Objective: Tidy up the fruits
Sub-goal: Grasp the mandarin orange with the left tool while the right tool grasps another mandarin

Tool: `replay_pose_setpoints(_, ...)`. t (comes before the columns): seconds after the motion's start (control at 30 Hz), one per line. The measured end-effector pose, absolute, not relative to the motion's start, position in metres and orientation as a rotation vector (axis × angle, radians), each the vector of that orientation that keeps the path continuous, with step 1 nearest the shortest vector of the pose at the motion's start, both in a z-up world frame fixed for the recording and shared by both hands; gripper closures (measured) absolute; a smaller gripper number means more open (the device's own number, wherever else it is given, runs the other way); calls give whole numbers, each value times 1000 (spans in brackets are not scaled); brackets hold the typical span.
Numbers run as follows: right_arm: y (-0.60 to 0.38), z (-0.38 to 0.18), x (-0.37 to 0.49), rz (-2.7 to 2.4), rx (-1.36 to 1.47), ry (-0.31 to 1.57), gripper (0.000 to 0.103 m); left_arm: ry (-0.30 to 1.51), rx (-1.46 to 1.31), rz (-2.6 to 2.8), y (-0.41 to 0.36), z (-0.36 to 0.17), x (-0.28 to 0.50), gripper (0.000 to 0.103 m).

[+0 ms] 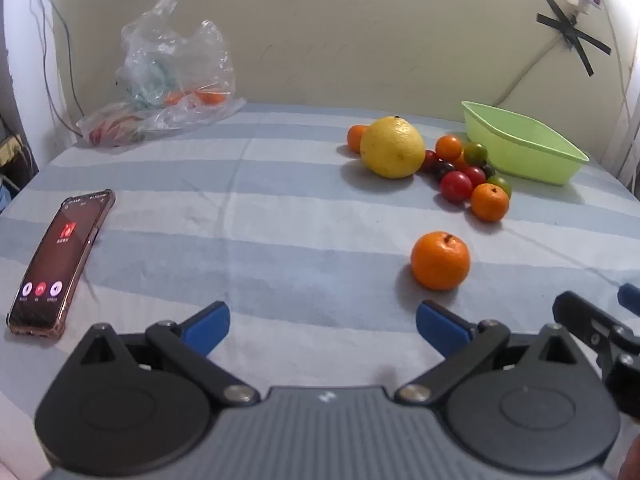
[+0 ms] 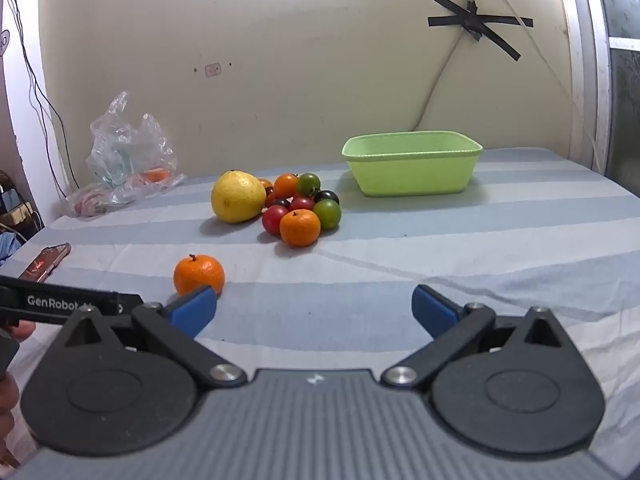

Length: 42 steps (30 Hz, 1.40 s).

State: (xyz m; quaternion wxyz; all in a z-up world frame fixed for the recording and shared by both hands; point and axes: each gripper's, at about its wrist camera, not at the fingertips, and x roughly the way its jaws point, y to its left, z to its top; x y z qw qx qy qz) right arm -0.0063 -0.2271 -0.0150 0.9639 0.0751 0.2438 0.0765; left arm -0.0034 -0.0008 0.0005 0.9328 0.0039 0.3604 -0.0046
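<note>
A lone orange mandarin (image 1: 440,261) (image 2: 199,274) lies on the striped cloth, just ahead and right of my open left gripper (image 1: 322,326). Farther back a large yellow citrus fruit (image 1: 392,147) (image 2: 238,196) sits beside a cluster of small mandarins and red, green and dark cherry tomatoes (image 1: 468,172) (image 2: 302,206). An empty light green tub (image 1: 524,148) (image 2: 412,164) stands behind and to the right of them. My right gripper (image 2: 316,310) is open with nothing between its blue fingers; its left finger (image 2: 192,312) overlaps the lone mandarin in the right wrist view.
A phone (image 1: 60,264) (image 2: 44,266) with a lit screen lies at the left. A clear plastic bag (image 1: 168,88) (image 2: 128,160) holding more fruit rests at the back left against the wall. Cables hang down the wall. A hand (image 2: 8,400) shows at the left edge.
</note>
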Motion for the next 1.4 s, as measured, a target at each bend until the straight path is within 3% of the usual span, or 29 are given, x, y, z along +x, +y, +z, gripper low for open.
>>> replay_pose_setpoints(0.47,-228,-16,-3,129,123,471,1,721,-54,-46,20,-5,2,2)
replay_pose_setpoints(0.6,-238,-13,9,115,103,464,9,675,-3,-99,9,1,-3,5)
replay_pose_setpoints(0.63,-241,-12,13,114,100,465,17,662,19,-115,4,2,-4,6)
replay_pose_setpoints(0.87,-256,-6,37,169,149,516,54,574,86,-274,-25,5,-5,21)
replay_pose_setpoints(1.1,-248,0,61,237,122,539,57,630,121,-331,-44,-7,16,44)
replay_pose_setpoints(1.4,-221,-12,110,301,92,633,57,668,98,-356,-40,-18,32,59)
